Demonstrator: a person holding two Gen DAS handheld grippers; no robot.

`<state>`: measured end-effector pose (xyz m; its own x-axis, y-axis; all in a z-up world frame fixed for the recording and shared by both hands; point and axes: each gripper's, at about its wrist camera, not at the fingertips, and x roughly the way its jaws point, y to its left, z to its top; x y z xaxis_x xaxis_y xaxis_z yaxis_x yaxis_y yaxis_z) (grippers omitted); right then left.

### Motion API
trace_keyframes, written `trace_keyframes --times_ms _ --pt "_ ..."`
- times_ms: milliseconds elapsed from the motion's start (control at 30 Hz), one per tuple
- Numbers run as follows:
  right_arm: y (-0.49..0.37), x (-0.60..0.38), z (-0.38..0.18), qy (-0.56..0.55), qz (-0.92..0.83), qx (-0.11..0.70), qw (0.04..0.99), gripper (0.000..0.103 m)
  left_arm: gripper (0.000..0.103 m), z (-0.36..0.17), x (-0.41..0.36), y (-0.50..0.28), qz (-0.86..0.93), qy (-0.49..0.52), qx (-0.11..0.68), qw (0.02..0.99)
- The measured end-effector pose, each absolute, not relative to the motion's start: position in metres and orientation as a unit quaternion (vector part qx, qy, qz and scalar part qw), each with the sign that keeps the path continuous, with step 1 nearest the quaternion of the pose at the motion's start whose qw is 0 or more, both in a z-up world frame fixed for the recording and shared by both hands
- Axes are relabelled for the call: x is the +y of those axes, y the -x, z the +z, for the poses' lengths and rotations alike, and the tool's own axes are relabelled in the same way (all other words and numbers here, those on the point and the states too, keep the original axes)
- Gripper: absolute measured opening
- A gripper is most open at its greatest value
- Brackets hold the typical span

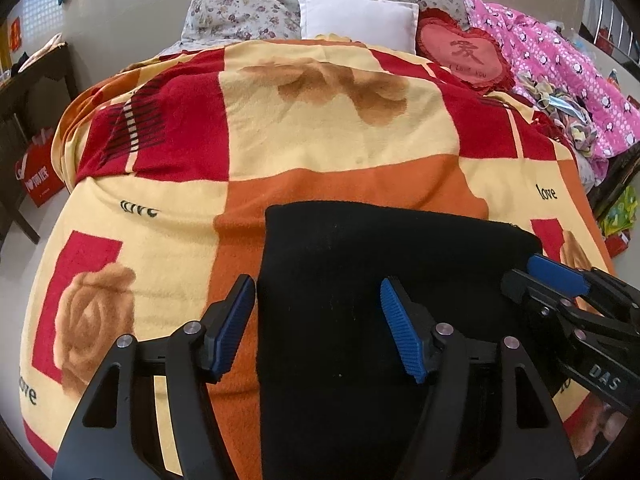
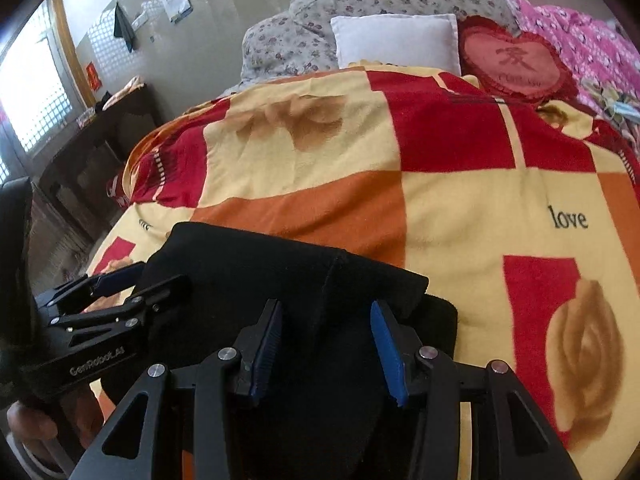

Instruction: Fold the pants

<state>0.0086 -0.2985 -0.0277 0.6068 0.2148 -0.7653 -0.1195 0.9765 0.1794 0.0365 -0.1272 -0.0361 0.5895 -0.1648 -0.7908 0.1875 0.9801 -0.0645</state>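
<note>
A home bedroom — a bed (image 1: 132,208) under a red, orange and yellow rose-print blanket (image 1: 344,136). At its head lie a white pillow (image 1: 356,16), a floral quilt (image 1: 240,8) and a heart-shaped cushion (image 1: 464,54) — beside the bed stands dark wooden furniture (image 2: 100,136).

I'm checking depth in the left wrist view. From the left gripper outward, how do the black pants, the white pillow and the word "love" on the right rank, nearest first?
1. Black pants, right under the left gripper.
2. Word "love", farther out, right side of the blanket.
3. White pillow, at the bed's far end.
</note>
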Motion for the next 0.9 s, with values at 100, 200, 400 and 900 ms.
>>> trace_keyframes --times_ms 100,200,400,900 --pt "0.003 -0.298 -0.02 -0.056 0.09 0.432 0.896 0.045 0.066 -0.034 -0.127 -0.033 -0.1 -0.013 0.441 0.892" --pt "0.015 -0.299 -0.015 -0.053 0.086 0.431 0.897 0.045 0.066 -0.032 -0.124 -0.028 -0.104 -0.007 0.444 0.89" --pt "0.033 -0.3 -0.012 -0.044 0.067 0.433 0.898 0.045 0.066 -0.026 -0.117 -0.014 -0.11 0.006 0.443 0.89" --pt "0.046 -0.344 -0.026 -0.111 0.055 0.434 0.892 0.059 0.071 -0.028 -0.081 -0.004 -0.157 0.065 0.455 0.874"
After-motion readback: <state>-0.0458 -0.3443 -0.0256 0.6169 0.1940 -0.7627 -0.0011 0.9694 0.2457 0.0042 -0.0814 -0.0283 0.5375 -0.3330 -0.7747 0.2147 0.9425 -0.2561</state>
